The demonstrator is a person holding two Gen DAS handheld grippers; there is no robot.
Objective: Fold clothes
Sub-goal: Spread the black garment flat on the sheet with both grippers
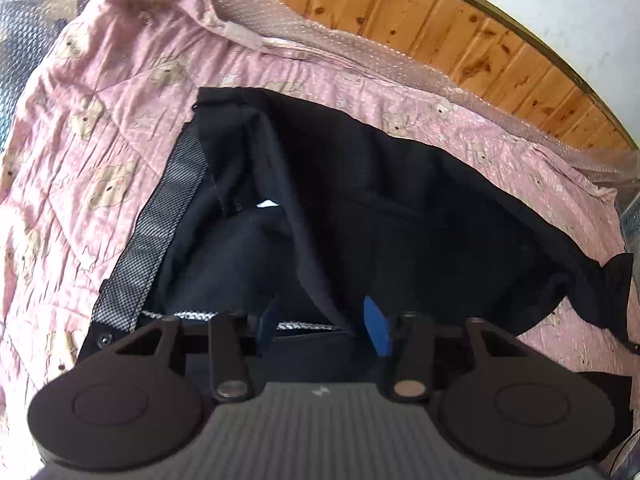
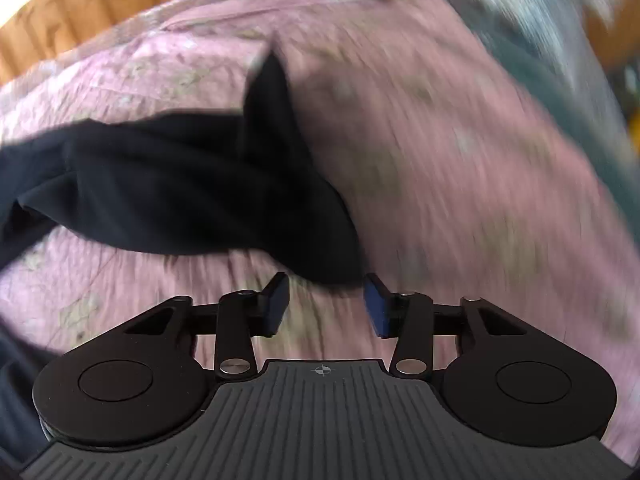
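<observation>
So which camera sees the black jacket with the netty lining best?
The left wrist view: the black jacket with mesh lining lies sharp and nearly whole on the pink bear-print quilt, lining showing. The right wrist view is blurred and shows only one dark end of it.

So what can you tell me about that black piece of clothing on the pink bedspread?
The black garment looks like a jacket of soft dark fabric, lying rumpled and partly opened on the pink bedspread. A grey mesh lining shows along one edge, a small white tag sits inside, and a snap button marks a lower corner. One part trails out to the side and ends in a twisted point. The left gripper has fabric between its jaws; the right gripper is open just beside the trailing end.
</observation>
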